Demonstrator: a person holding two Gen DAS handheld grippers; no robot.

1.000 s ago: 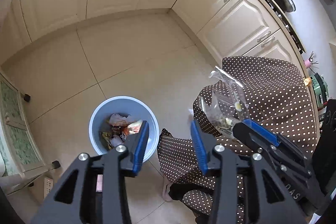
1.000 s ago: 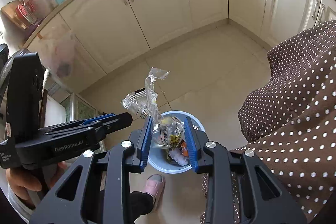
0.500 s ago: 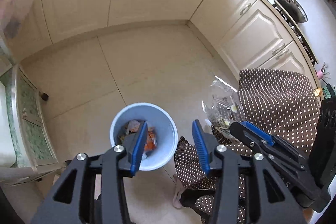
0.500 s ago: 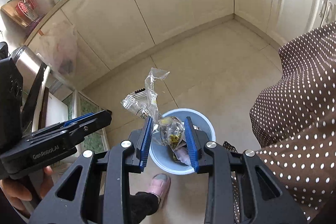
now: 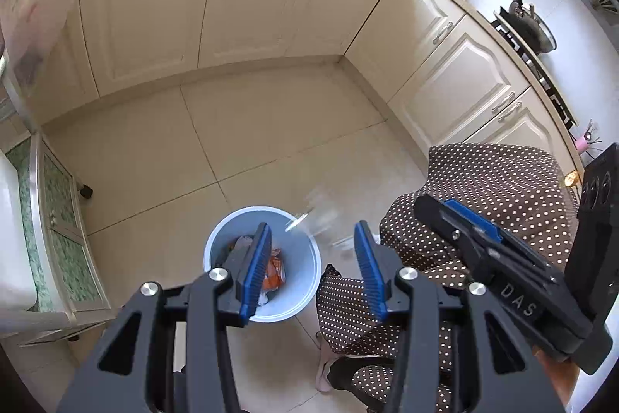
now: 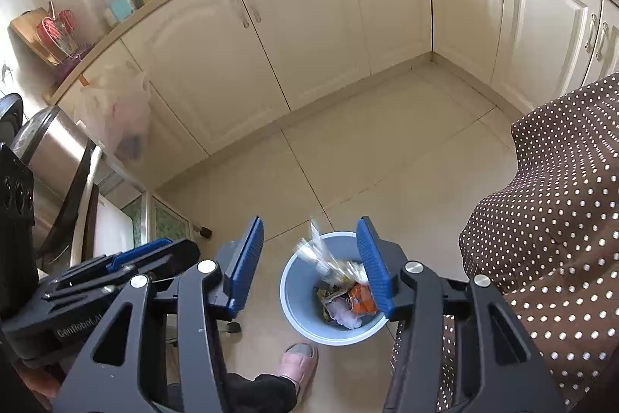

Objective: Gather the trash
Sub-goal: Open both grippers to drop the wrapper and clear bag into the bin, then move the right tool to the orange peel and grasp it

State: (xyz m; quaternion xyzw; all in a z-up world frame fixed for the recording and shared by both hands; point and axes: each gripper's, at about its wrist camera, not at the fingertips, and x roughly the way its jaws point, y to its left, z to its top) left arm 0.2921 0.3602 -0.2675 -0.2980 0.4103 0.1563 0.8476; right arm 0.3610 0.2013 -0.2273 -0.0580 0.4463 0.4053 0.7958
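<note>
i have the right gripper (image 6: 309,262) above the pale blue bin (image 6: 290,300), and its jaws are opening: the clear plastic wrapper (image 6: 319,254) is already out from between them, a blurred streak just below the jaws and over the bin's far rim, dropping toward the pile inside. nothing is pressed between the pads.

the left gripper (image 5: 311,266) hangs with its jaws released and empty; through the gap i see the same bin (image 5: 305,281) on the floor beneath them, and a faint blurred wrapper (image 5: 317,215) falling just beyond the jaw tips, near the rim.

by my reading, this piece is as good as delivered, provided it lands inside and does not catch the rim; i cannot tell yet which way it goes. the bin already holds several pieces: an orange packet (image 6: 361,300), something white and crumpled, a yellowish wrapper. whether more trash is left to gather i cannot say, since the brown dotted cloth (image 6: 549,219) to the right of the jaws shows nothing lying on it in either view, and the floor around the bin looks bare apart from a pink slipper (image 6: 298,360) below the jaws.

readable writing: "genrobot.ai" on the body of the left gripper as seen from the right wrist, partly cut off, and "das" on the right gripper's body seen from the left wrist. printing on the packets in the bin is too small to read.
</note>
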